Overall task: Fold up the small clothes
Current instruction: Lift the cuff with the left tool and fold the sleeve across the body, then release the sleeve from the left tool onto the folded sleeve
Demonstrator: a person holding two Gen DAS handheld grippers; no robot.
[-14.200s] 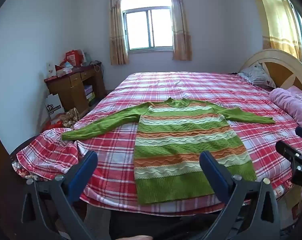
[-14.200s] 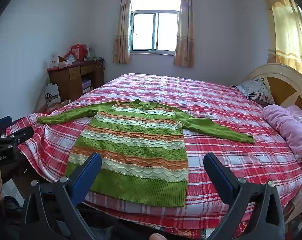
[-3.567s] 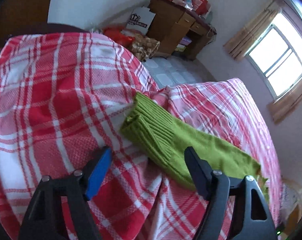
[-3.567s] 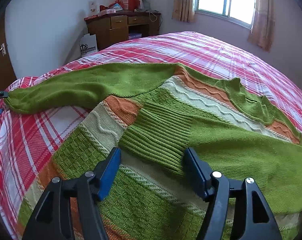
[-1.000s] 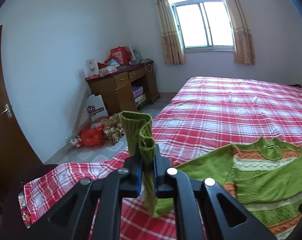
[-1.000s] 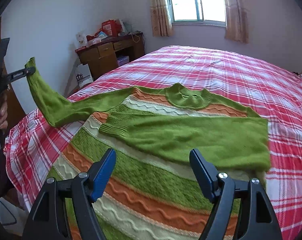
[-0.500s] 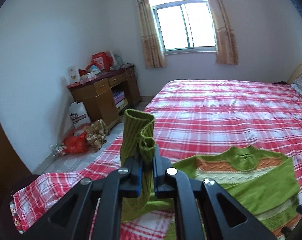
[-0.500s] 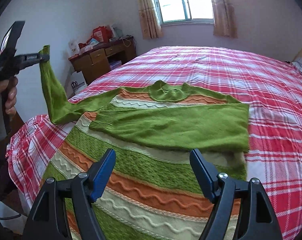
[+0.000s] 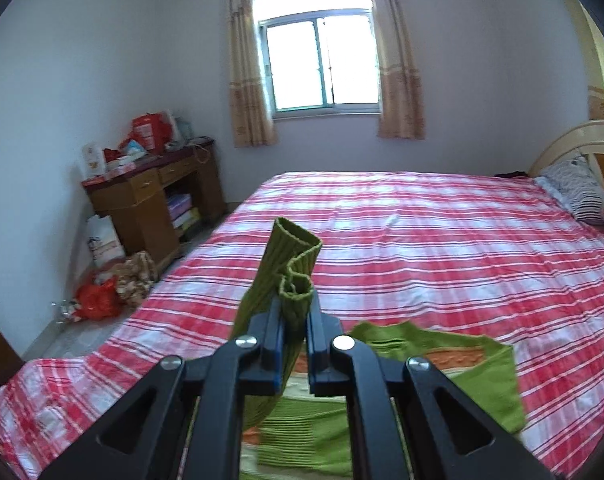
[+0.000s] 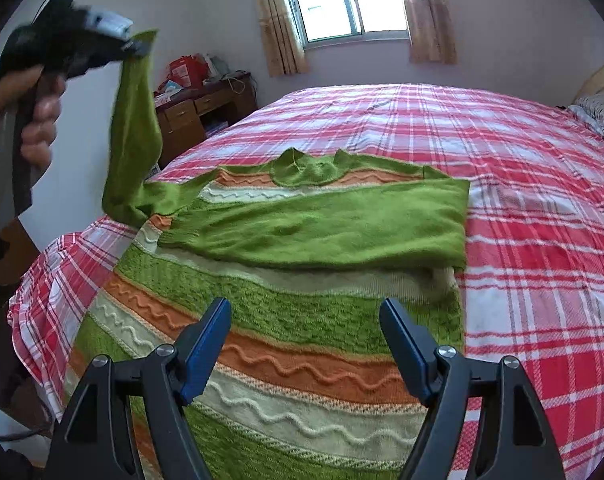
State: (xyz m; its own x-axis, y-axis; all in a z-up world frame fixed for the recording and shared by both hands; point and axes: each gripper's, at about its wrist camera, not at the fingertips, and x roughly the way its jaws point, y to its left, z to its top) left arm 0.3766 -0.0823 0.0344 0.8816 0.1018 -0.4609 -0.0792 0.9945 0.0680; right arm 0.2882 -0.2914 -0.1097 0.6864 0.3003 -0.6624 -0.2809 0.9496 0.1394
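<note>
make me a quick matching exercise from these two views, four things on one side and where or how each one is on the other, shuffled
Things:
1. left hand-held gripper
2. right hand-held gripper
3. folded sleeve
4. wooden desk

States or places:
A. lying flat across the sweater's chest
B. against the wall, beside the bed
C. shut on the raised sleeve's cuff
D. open, nothing between its fingers

Pairs: 1-C, 2-D, 3-A, 4-B

Left gripper (image 9: 294, 334) raised, jaws clamped, right gripper (image 10: 303, 344) low, jaws apart
</note>
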